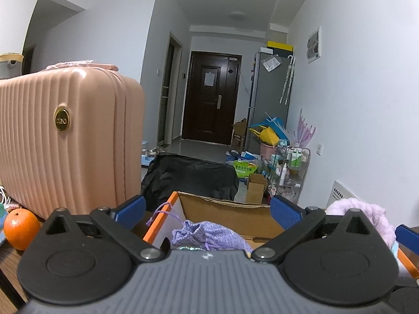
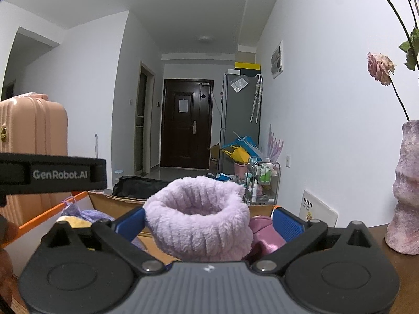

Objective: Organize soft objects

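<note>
On the pink suitcase [image 1: 62, 141] I read "DIEO" on a gold badge [image 1: 62, 122], though it is small. "GenRobot.AI" is printed on my left gripper [image 1: 207, 210], seen from the right camera. Both jaws are fully wide and hold nothing. My right gripper [image 2: 208, 222] has the fluffy lilac cuff [image 2: 196, 219] between its fingers, blocking my view. The lilac pouch [image 1: 207, 235] lies in the cardboard box [image 1: 230, 209]. An orange [image 1: 21, 229] sits beside the suitcase.

Each gripper [image 1: 208, 213] has a ribbed grey body, black linkage arms with round silver pivot screws beside it, and blue textured pads [image 2: 288, 223]; one bears white "GenRobot.AI" lettering.
</note>
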{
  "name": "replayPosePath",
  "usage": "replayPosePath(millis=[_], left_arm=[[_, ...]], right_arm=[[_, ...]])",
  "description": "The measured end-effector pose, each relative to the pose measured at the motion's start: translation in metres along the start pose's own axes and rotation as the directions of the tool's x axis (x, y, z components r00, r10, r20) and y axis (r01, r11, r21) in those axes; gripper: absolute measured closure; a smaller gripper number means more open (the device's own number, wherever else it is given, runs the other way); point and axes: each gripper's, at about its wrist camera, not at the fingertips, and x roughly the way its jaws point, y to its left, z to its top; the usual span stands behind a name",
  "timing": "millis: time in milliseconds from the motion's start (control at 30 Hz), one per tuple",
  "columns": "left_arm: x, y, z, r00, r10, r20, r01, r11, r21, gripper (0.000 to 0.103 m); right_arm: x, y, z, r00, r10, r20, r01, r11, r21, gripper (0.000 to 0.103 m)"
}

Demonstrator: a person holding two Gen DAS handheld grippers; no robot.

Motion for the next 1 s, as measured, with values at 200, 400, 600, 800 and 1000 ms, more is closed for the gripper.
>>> replayPosePath(millis=[200,400,600,800,1000], left_arm=[[-0.009,0.006,-0.001,1.0,-0.001,0.006,0.001,1.0,0.016,0.0],[-0.014,0.014,-0.004,1.0,0.003,-0.009,-0.003,1.0,0.015,0.0],[-0.025,0.019,-0.007,1.0,0.002,-0.009,-0.002,0.999,0.032,0.0],[-0.039,0.022,-0.012,1.0,-0.007,-0.02,0.008,0.999,0.042,0.0],[-0.062,0.026,-0.019,1.0,-0.02,-0.021,0.021,0.998,0.061,0.0]], right_arm=[[-0.005,0.001,0.001,1.0,0.0,0.007,0.0,1.0,-0.001,0.0],[-0.015,-0.004,0.001,1.0,0.006,0.015,-0.006,1.0,0.01,0.0],[-0.027,-0.009,0.0,1.0,0.005,0.019,-0.005,1.0,0.018,0.0],[-0.051,-0.015,-0.005,1.0,0.003,0.027,-0.004,1.0,0.031,0.0],[-0.076,-0.019,-0.012,1.0,-0.002,0.028,0.001,1.0,0.03,0.0]])
